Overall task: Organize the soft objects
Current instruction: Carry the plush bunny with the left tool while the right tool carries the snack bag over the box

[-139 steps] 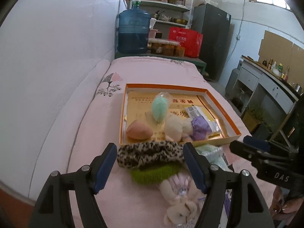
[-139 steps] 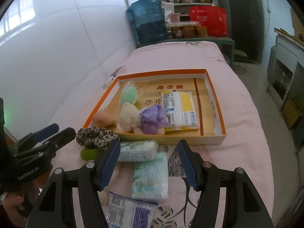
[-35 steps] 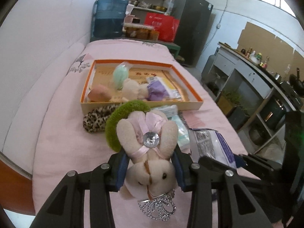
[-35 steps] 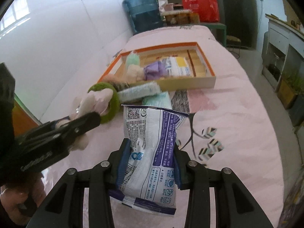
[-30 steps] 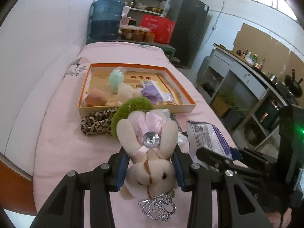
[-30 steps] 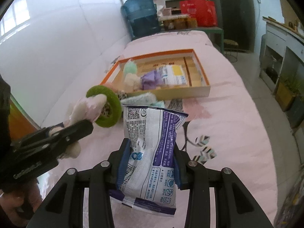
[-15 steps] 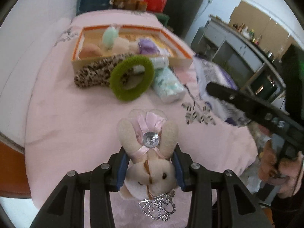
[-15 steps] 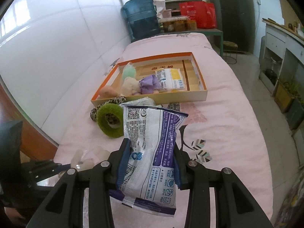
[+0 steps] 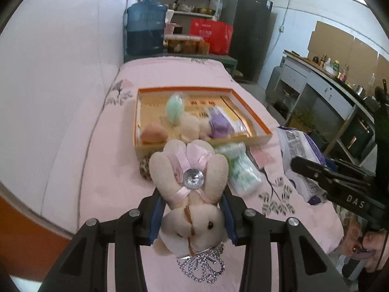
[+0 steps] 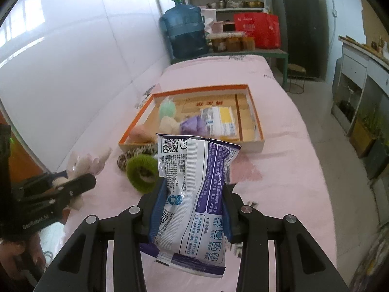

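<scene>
My left gripper is shut on a beige plush bunny with a pink bow, a gem and a beaded crown, held above the pink bed. My right gripper is shut on a white and purple tissue pack. The orange-rimmed box lies ahead and holds a mint sponge, a peach sponge, a plush toy with purple cloth and a yellow-white packet. A green fuzzy ring and a leopard scrunchie lie in front of the box.
Pale green tissue packs lie on the bed by the box's near wall. A white wall runs along the left. A blue water jug, shelves, a red bag and a dark fridge stand beyond the bed. A counter stands at right.
My left gripper has tilted back up toward the box and moved closer to it with the bunny. My right gripper still holds the tissue pack, slightly nearer the box.
</scene>
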`<state>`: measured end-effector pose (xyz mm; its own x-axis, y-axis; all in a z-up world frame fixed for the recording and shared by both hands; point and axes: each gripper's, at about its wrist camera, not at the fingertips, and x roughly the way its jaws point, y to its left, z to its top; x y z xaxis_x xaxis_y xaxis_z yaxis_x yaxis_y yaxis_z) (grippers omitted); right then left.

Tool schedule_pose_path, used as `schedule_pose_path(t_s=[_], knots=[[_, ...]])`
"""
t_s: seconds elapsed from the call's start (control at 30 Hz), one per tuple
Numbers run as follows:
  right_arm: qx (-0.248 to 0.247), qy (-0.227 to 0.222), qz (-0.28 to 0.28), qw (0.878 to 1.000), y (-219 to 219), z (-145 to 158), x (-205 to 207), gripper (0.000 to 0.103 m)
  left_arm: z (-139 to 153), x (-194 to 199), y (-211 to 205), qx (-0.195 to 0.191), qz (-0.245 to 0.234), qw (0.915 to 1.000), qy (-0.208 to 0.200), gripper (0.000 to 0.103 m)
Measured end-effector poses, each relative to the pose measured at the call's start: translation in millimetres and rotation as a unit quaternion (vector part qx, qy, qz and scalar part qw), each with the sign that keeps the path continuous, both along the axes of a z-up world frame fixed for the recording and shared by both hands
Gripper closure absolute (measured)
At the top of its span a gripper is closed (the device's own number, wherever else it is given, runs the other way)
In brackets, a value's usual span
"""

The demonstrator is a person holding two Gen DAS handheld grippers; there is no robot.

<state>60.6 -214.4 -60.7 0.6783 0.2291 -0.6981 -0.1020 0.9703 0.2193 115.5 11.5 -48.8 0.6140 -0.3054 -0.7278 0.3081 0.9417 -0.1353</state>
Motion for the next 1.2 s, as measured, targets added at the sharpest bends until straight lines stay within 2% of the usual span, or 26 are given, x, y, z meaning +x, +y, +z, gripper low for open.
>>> schedule_pose_path(t_s=[0.33, 0.57, 0.9, 1.2], knots=[[-0.01, -0.03, -0.006, 0.999, -15, 32, 26, 0.062, 19, 44, -7, -0.007, 0.01, 0.9996, -0.025, 0.06], [-0.005, -0.036, 0.001, 0.999, -21, 46, 60, 0.062, 29, 87, -9, -0.013, 0.023, 0.999, -0.035, 0.06], [0.001, -0.034, 0.013, 0.999, -23, 52, 115, 0.062, 39, 149, -2, -0.019, 0.041, 0.9985, -0.031, 0.06], [0.007, -0.025, 0.018, 0.999, -30, 51, 161, 0.062, 29, 193, -17, 0.003, 0.043, 0.9987, -0.028, 0.06]])
